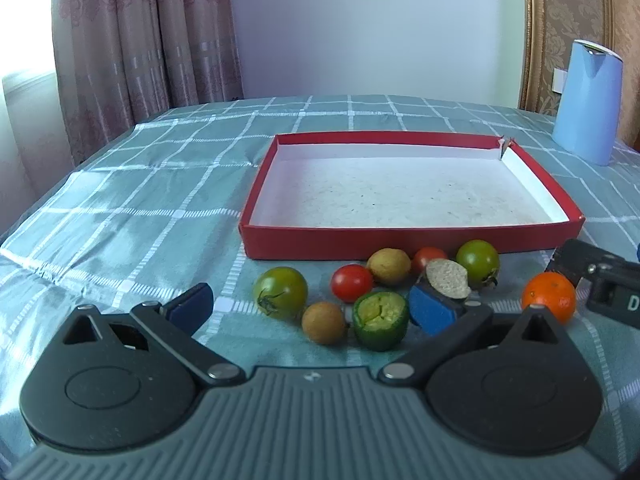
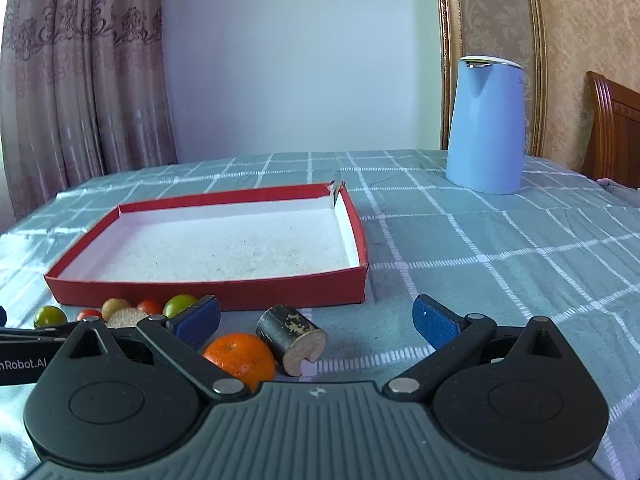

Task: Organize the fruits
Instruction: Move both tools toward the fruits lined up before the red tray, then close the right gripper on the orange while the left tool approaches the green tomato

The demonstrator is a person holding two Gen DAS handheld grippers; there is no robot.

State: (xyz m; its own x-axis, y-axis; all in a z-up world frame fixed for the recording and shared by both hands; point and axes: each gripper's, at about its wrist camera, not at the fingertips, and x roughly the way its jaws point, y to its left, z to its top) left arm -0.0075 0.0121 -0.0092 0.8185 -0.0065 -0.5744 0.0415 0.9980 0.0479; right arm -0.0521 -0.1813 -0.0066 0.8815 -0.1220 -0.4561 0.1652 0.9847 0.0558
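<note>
Left wrist view shows our left tool (image 1: 312, 308) spread wide and holding nothing, low over the fruits on the checked surface (image 1: 120, 208). At its twelve o'clock lie a green tomato (image 1: 281, 292), a red tomato (image 1: 351, 282) and a cut green fruit (image 1: 381, 320); an orange (image 1: 549, 297) sits at two o'clock. We judge it best to straddle one fruit only, closing gently. Our right tool (image 2: 316, 322) is also spread, empty. The red box (image 1: 408, 242) beyond holds no fruit yet
</note>
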